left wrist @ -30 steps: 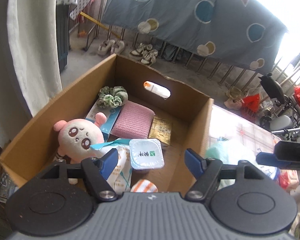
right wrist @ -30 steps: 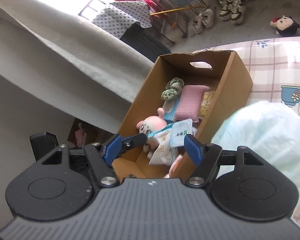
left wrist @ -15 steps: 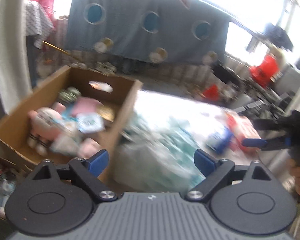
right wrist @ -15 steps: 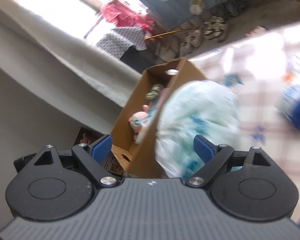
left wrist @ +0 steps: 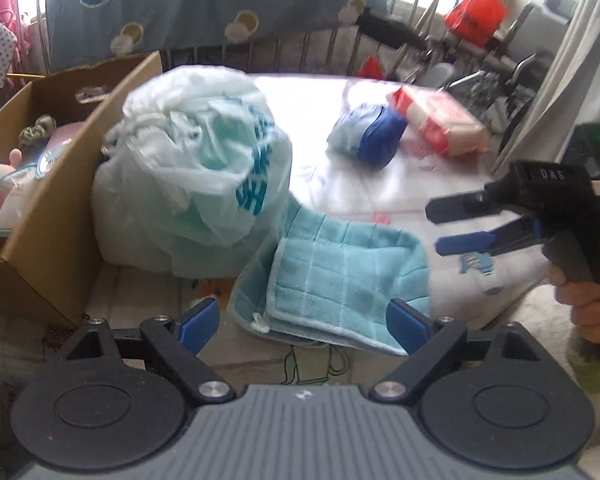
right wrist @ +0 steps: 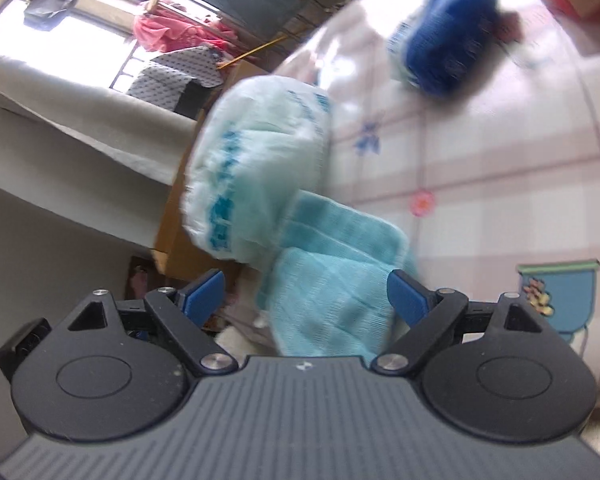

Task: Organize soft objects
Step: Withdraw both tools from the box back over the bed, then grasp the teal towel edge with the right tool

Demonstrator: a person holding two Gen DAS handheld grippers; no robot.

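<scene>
Both grippers are swinging away from the cardboard box (left wrist: 66,184) — a second ago each was looking down into it, and now the folded teal towel (left wrist: 340,280) is sitting between the spread fingers in both views. That towel is lying on the checked tablecloth (left wrist: 332,184) at about 6 o'clock from the stuffed plastic bag (left wrist: 188,176), its far edge tucked against the bag. The left gripper (left wrist: 306,320) is hovering low with its jaws released, holding nothing; the right gripper (right wrist: 306,294) is likewise gaping and empty, coming in from 3 o'clock in the person's hand (left wrist: 592,300). Trouble could come from both tools reaching for the same towel and colliding — or from a pinch catching only the top layer, so the fold is falling open. Dragging the towel could also be tugging the bag.
</scene>
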